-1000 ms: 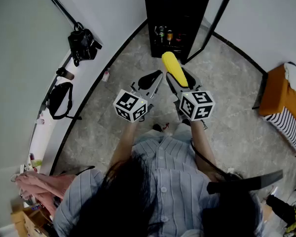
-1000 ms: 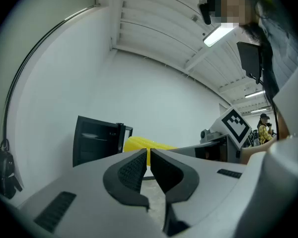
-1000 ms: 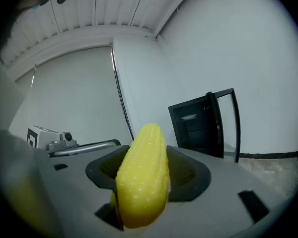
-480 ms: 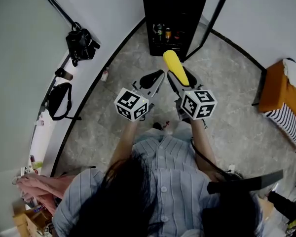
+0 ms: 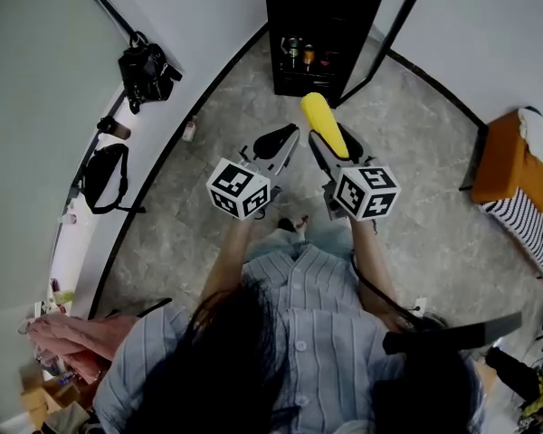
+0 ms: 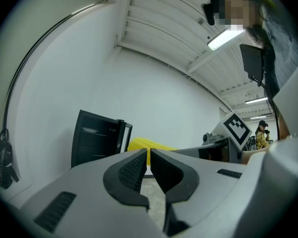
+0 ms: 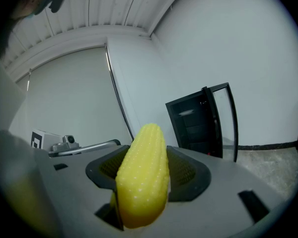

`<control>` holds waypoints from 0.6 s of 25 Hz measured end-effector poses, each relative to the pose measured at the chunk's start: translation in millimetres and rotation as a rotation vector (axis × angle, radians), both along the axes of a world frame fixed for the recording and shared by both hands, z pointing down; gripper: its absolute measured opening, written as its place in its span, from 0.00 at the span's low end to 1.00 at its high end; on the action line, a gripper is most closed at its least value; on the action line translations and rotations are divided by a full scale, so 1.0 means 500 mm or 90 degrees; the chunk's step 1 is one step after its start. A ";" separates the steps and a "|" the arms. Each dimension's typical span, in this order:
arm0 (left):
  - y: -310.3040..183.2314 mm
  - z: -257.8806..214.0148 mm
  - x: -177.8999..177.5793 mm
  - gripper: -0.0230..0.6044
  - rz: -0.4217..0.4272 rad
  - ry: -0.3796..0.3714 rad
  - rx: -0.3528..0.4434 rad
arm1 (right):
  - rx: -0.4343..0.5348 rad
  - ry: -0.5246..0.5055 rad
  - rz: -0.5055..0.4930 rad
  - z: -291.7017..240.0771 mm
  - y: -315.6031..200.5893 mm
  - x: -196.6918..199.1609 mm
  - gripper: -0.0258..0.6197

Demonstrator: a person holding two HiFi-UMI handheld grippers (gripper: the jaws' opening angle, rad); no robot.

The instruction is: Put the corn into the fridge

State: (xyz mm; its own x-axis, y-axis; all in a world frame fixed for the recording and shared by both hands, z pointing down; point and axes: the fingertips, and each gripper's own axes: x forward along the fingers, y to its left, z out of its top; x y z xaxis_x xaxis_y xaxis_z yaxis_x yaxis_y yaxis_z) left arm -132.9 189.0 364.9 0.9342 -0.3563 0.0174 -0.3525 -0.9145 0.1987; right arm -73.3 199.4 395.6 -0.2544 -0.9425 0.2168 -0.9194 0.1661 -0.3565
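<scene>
Little has changed since a second ago. The single yellow plastic corn cob stays pinched lengthwise between the jaws of the right gripper. Its tip points toward the one tall black fridge just ahead, whose glass door stands open. The fridge sits slightly higher in the head view than before. The left gripper holds nothing, its jaws pressed almost together. Small bottles stand on the fridge's lowest shelf, too small to count or read.
</scene>
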 end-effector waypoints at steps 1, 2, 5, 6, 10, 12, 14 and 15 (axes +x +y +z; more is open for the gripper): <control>0.002 0.004 0.001 0.06 0.000 0.001 -0.004 | -0.004 0.000 -0.001 0.004 0.003 0.000 0.43; 0.003 0.007 0.003 0.06 0.000 0.001 -0.008 | -0.007 0.001 -0.002 0.008 0.005 0.001 0.43; 0.000 0.018 0.011 0.06 0.002 -0.003 -0.018 | -0.015 -0.003 -0.005 0.016 0.004 0.004 0.43; -0.001 0.022 0.013 0.06 0.004 -0.005 -0.021 | -0.017 -0.006 -0.004 0.018 0.002 0.006 0.43; -0.011 0.040 0.025 0.06 0.008 -0.014 -0.038 | -0.026 -0.015 -0.005 0.029 -0.012 0.014 0.43; -0.024 0.049 0.031 0.06 0.006 -0.018 -0.045 | -0.031 -0.017 -0.009 0.037 -0.027 0.021 0.43; -0.043 0.056 0.040 0.06 0.002 -0.021 -0.047 | -0.035 -0.017 -0.013 0.046 -0.044 0.032 0.43; -0.053 0.058 0.045 0.06 0.000 -0.021 -0.048 | -0.037 -0.016 -0.013 0.050 -0.052 0.039 0.43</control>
